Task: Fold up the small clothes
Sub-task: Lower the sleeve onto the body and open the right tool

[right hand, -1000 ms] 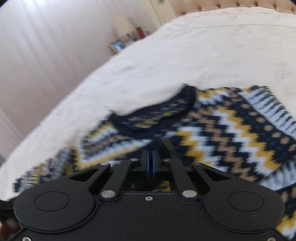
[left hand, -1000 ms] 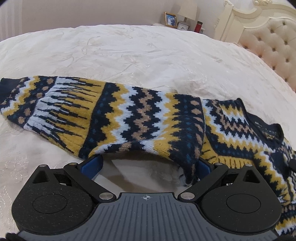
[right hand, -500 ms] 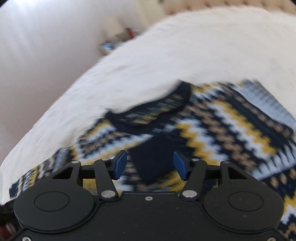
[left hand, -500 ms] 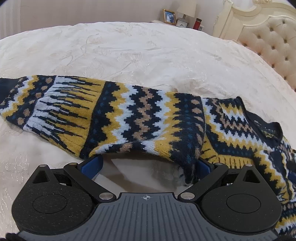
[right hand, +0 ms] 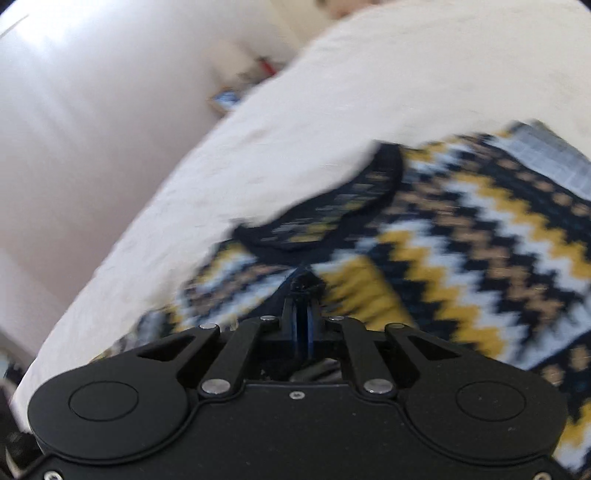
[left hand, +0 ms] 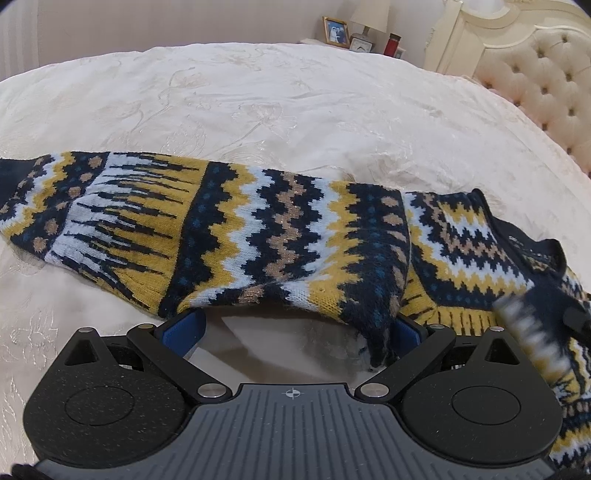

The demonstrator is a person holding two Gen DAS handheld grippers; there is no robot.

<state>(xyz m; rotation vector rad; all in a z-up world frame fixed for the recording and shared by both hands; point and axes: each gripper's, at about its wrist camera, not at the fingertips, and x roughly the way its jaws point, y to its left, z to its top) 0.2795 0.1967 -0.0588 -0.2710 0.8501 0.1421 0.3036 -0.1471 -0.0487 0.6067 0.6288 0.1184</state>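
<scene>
Down in the left wrist view, a patterned knit sweater in navy, mustard, pale blue and tan lies stretched across the cream bedspread, running from the bed's left edge toward the tufted headboard on the right. Its near hem sags over the left gripper, whose 2 blue pads stand wide apart, released; one fold of cloth hangs against the right pad, but nothing is pinched. Beyond the far corner of the bed, a nightstand carries a framed photo, a lamp and a red container.

Seen from the right wrist, the picture is smeared. The sweater covers the right side of the bedspread, its dark neckline curving toward the bed's middle. The right gripper has just been closing and is now clenched, with a dark edge of the sweater caught at its tips.
</scene>
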